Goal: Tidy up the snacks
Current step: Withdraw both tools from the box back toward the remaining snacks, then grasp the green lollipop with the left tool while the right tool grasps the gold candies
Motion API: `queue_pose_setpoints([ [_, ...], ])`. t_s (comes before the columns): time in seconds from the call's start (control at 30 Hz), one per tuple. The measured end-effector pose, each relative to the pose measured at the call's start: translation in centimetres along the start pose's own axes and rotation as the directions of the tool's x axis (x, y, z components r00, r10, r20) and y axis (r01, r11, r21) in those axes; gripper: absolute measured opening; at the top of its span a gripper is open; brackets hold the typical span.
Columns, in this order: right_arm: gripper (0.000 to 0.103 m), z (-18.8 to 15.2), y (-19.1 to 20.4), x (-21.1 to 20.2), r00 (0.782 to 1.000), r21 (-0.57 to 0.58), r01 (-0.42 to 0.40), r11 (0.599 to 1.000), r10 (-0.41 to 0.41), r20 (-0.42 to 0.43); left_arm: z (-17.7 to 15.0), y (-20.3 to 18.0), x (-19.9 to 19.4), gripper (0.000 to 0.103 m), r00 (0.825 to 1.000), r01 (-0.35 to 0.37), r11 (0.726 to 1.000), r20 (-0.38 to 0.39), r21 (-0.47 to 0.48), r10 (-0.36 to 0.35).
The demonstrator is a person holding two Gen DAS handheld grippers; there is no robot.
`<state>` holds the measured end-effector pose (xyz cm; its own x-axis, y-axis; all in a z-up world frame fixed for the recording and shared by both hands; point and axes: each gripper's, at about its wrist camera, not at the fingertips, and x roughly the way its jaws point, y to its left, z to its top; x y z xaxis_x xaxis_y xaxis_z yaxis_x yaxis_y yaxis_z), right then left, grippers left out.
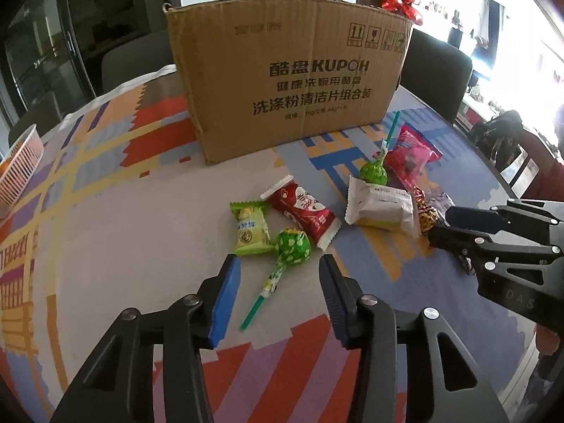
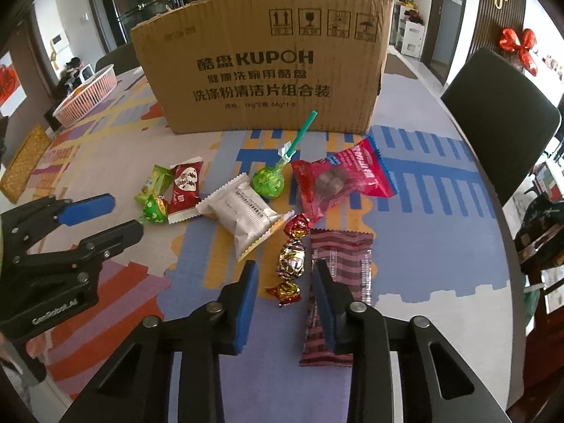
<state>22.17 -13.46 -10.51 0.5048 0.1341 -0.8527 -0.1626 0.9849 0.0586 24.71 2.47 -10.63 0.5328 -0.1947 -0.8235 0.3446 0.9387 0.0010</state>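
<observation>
Between the left tool's (image 1: pixel 278 275) half-open jaws lies a lollipop (image 1: pixel 290 246), head at 12 o'clock; right tool (image 2: pixel 283 282) straddles a foil candy (image 2: pixel 290 264), ungripped.

The tall brown cardboard box (image 2: pixel 268 67) shows only its printed front, so its inside cannot be seen. In the right wrist view, the right tool (image 2: pixel 283 283) covers part of the long maroon striped wrapper (image 2: pixel 349 253), and the white pillow-shaped snack packet (image 2: pixel 243 218) hides the lower edge of the green round lollipop (image 2: pixel 268 184). In the left wrist view, the other black tool on the right (image 1: pixel 440 224) hides most of the red-and-gold foil sweets (image 1: pixel 424 211), and the white slatted plastic basket (image 1: pixel 21 172) is cut off by the left edge. Small print on the packets is too fine to read. Through the bright window, everything is washed out.
</observation>
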Motion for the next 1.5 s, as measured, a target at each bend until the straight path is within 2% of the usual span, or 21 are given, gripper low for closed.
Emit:
queue_pose_setpoints([
  [0.03, 0.029, 0.0, 0.0, 0.1, 1.0, 0.0, -0.003, 1.0, 0.003, -0.003, 0.1, 0.0, 0.2, 0.045, 1.0, 0.001, 1.0, -0.002, 0.002, -0.001],
  [0.1, 0.026, 0.1, -0.1, 0.3, 1.0, 0.0, -0.006, 1.0, 0.006, -0.008, 0.4, 0.0, 0.6, 0.039, 1.0, 0.007, 1.0, -0.007, 0.003, -0.007],
  [0.47, 0.019, 0.7, -0.1, 1.2, 0.999, 0.008, -0.025, 1.0, 0.025, -0.02, 1.3, 0.4, 2.4, 0.028, 0.998, 0.044, 0.998, -0.037, -0.033, -0.046],
  [1.0, 0.019, 2.0, -0.7, 2.5, 0.997, 0.056, -0.074, 0.996, 0.075, -0.019, 1.2, 0.1, 2.5, 0.025, 0.997, 0.027, 0.997, -0.066, -0.071, -0.032],
  [1.17, 0.018, 1.8, -1.1, 2.2, 0.996, 0.07, -0.091, 0.993, 0.091, -0.004, 1.0, -0.4, 1.2, 0.025, 0.999, 0.011, 0.996, -0.047, -0.085, -0.015],
  [1.5, 0.018, 0.6, -1.6, -0.1, 0.994, 0.065, -0.103, 0.993, 0.102, 0.03, 1.3, -1.9, -1.9, 0.025, 1.0, 0.027, 0.996, 0.01, -0.09, -0.026],
])
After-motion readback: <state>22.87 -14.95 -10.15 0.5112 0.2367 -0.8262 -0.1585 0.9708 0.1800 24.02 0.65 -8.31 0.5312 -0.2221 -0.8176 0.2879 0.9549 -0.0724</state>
